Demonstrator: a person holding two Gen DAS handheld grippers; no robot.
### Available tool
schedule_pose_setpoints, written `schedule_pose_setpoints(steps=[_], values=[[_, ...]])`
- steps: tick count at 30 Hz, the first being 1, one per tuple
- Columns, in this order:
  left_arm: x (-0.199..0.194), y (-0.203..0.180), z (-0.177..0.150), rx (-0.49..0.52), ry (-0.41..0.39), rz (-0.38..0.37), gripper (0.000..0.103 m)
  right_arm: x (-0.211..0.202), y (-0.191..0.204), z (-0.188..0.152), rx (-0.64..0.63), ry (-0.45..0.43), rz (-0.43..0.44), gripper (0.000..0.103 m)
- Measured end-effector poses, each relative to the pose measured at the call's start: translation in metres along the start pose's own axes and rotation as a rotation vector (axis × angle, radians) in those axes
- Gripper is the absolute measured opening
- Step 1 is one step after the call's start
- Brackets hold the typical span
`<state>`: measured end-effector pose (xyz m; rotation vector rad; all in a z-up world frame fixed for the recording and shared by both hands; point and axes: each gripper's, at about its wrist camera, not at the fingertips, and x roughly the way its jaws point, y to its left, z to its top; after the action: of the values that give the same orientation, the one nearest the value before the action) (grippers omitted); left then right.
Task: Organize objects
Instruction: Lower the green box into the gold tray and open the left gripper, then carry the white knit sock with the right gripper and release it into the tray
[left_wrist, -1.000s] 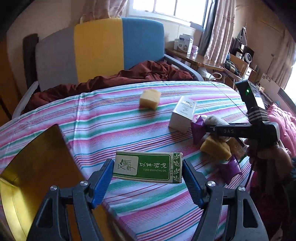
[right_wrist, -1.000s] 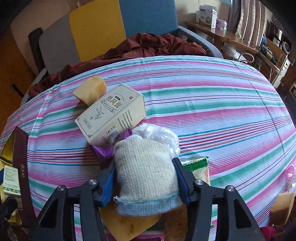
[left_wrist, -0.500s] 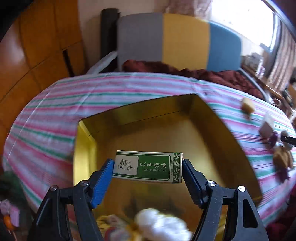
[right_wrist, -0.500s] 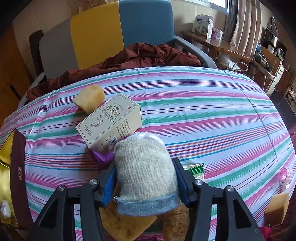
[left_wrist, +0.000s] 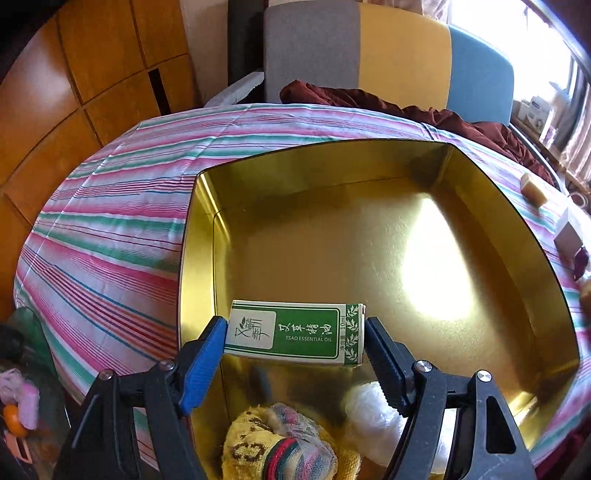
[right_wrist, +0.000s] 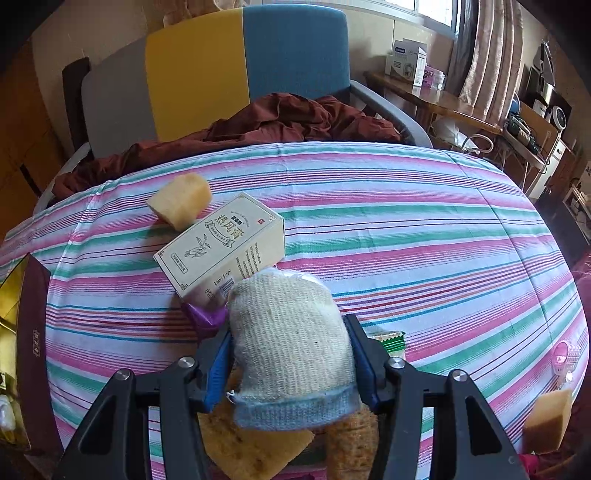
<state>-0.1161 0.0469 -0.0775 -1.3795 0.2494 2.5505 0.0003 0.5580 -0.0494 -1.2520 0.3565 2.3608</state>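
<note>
The left claw (left_wrist: 295, 354) pinches the green box (left_wrist: 291, 334) low in the frame, over the gold tin (left_wrist: 498, 206). Lower it flat onto bare gold, away from the yellow cloth (left_wrist: 273, 450), then let go. The right claw (right_wrist: 290, 354) squeezes a knit mitt (right_wrist: 288, 343), maybe just above the table (right_wrist: 424, 229).

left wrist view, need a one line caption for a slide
Left gripper holds a green essential oil box over an open gold tin on a striped tablecloth.
</note>
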Motion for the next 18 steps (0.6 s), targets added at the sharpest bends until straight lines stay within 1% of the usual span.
schedule_pose_setpoints(steps=[4,11,14,16,18], values=[[-0.004,-0.001,-0.001,-0.001,-0.004,-0.008,0.078,-0.005,-0.001,0.001,0.009,-0.024,0.0,0.056],[-0.022,0.008,-0.007,-0.059,-0.042,-0.034,0.079,-0.015,-0.001,0.002,0.023,-0.057,0.004,0.056],[-0.036,0.019,-0.01,-0.098,-0.073,-0.066,0.079,-0.024,0.005,0.002,0.025,-0.075,0.024,0.056],[-0.045,0.024,-0.011,-0.118,-0.096,-0.057,0.082,-0.035,0.015,0.002,0.026,-0.093,0.043,0.056],[-0.054,0.03,-0.011,-0.139,-0.122,-0.069,0.082,-0.048,0.03,0.003,0.005,-0.117,0.071,0.056]])
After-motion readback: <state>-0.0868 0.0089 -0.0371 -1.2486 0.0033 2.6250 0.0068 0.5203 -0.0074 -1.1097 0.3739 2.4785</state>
